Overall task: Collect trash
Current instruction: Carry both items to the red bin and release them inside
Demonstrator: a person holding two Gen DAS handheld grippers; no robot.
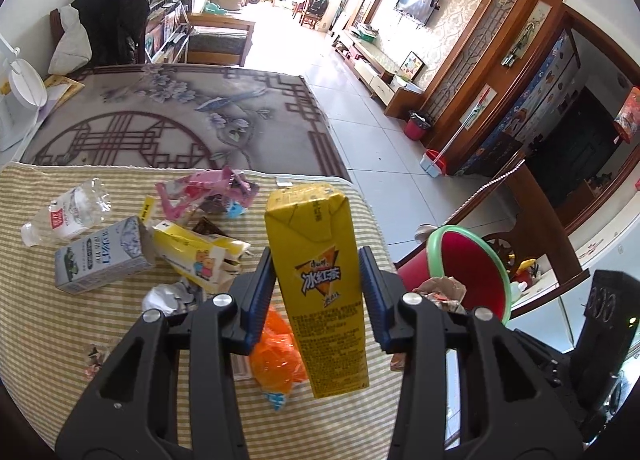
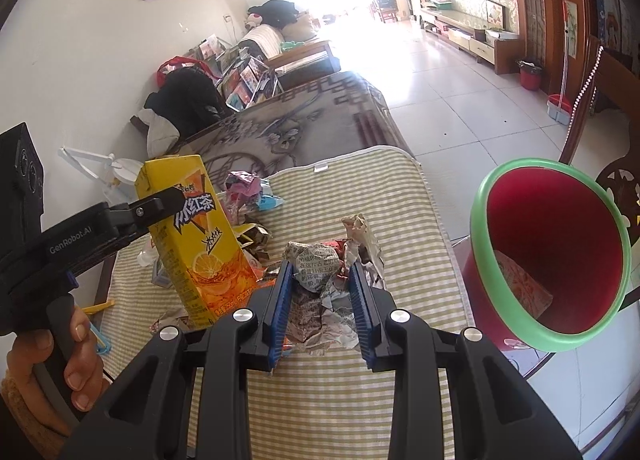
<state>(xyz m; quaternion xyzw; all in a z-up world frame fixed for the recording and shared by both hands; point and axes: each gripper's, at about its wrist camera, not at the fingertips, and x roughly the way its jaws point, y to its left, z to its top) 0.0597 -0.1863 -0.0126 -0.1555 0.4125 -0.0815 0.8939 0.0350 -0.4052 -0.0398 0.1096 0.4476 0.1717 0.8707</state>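
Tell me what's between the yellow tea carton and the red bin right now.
In the right wrist view, the crumpled newspaper wad in the right gripper sits between the yellow tea carton and the red bin.

Bare striped cloth (image 2: 420, 220) lies open toward the red bin (image 2: 560, 252); wrappers (image 1: 200, 196) crowd the left side.

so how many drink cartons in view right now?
2. The yellow iced tea carton is clamped upright in the left gripper; the blue-white carton lies opened on the striped cloth. Others may hide under the wrappers.
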